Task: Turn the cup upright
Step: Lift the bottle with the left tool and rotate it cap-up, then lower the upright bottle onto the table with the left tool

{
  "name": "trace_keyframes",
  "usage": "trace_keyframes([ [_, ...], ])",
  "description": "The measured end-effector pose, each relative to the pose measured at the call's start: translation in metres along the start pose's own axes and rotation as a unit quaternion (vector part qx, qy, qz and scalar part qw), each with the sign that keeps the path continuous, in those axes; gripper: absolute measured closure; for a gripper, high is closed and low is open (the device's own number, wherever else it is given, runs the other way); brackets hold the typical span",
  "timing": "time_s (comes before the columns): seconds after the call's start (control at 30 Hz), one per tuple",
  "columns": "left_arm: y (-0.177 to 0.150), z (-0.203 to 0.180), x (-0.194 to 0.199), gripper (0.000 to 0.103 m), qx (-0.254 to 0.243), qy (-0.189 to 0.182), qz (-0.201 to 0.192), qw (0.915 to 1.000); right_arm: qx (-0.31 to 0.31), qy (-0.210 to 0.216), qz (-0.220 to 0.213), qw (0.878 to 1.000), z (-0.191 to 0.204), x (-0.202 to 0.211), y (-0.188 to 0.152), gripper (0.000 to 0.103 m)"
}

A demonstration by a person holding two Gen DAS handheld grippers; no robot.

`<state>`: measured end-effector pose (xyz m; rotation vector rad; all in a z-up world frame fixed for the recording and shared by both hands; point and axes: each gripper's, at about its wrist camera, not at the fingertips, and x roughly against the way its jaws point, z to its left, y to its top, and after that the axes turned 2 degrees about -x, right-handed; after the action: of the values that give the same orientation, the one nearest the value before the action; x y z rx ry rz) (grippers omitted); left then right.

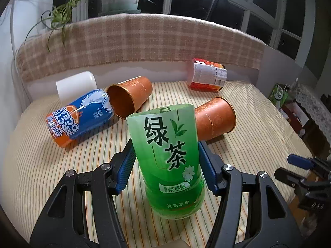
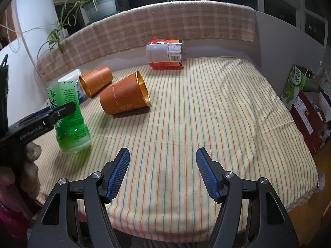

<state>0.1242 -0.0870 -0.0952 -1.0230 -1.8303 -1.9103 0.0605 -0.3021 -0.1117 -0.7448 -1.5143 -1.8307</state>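
Note:
A green tea cup (image 1: 168, 161) stands upright on the striped cloth, its base down and its open end up. My left gripper (image 1: 165, 163) has a blue pad on each side of its middle and is shut on it. The same cup shows at the left of the right wrist view (image 2: 69, 122), with the left gripper's finger across it. My right gripper (image 2: 163, 165) is open and empty above the near part of the cloth, well to the right of the green cup.
Two orange cups (image 1: 130, 96) (image 1: 215, 122) lie on their sides behind the green cup. A blue-and-orange cup (image 1: 80, 117) and a white cup (image 1: 76, 85) lie at the left. A red-and-white cup (image 1: 206, 75) lies at the back by the padded wall.

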Motion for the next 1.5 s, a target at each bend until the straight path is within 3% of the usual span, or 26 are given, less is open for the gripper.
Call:
trace_keyframes([
  [0.73,-0.027,-0.007,0.033,0.043,-0.018,-0.030,0.008,0.9994,0.013,0.004,-0.009,1.000,0.014,0.009,0.000,0.037],
  [0.83,-0.029,-0.007,0.036,0.035,-0.019,-0.032,0.009,0.9993,0.013,0.004,-0.011,1.000,0.014,0.011,0.000,0.037],
  [0.9,-0.029,-0.006,0.038,0.024,-0.017,-0.036,0.009,0.9992,0.014,0.005,-0.011,1.000,0.015,0.011,-0.001,0.037],
  [1.07,-0.033,-0.003,0.043,0.018,-0.014,-0.038,0.010,0.9991,0.017,0.006,-0.016,1.000,0.018,0.014,-0.001,0.037],
  [1.5,-0.045,0.014,0.077,0.018,-0.008,-0.023,-0.013,0.9996,0.043,-0.006,-0.072,0.996,0.035,0.034,0.000,0.037],
])
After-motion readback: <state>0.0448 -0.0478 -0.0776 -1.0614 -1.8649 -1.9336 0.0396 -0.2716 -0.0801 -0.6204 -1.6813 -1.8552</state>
